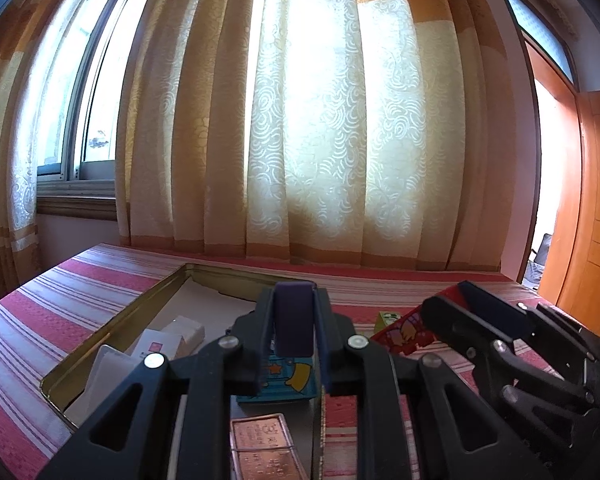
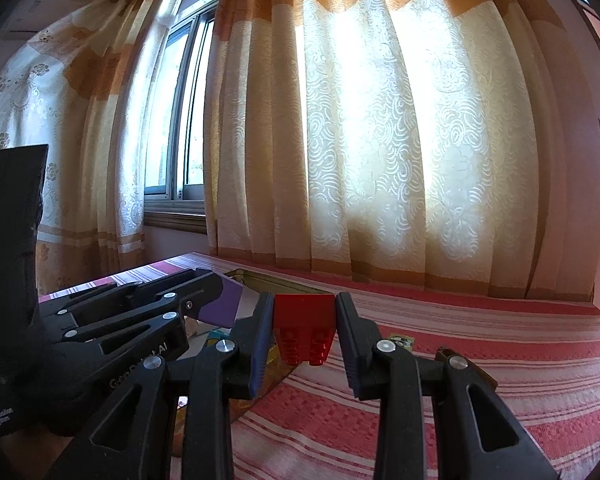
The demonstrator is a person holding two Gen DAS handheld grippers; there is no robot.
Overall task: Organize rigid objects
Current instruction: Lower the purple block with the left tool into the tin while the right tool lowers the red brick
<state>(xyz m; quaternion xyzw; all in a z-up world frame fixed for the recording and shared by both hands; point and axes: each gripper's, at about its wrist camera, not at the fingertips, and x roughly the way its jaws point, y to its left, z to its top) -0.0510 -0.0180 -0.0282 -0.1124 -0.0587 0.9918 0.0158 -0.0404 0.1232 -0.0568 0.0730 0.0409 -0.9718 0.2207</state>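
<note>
Left gripper (image 1: 294,320) was clamped tight on a purple block (image 1: 293,318), raised above the open metal tin (image 1: 112,320), with a blue star card (image 1: 286,380) directly below it. Out at three o'clock, the right gripper (image 2: 304,320) pinched a red brick (image 2: 305,326) between narrowed jaws, hanging over the striped cloth (image 2: 480,360), the tin at ten o'clock from it. Best play, I judged: lower each piece squarely into a free patch of tin, let it touch down, then release, one hand at a time.
</note>
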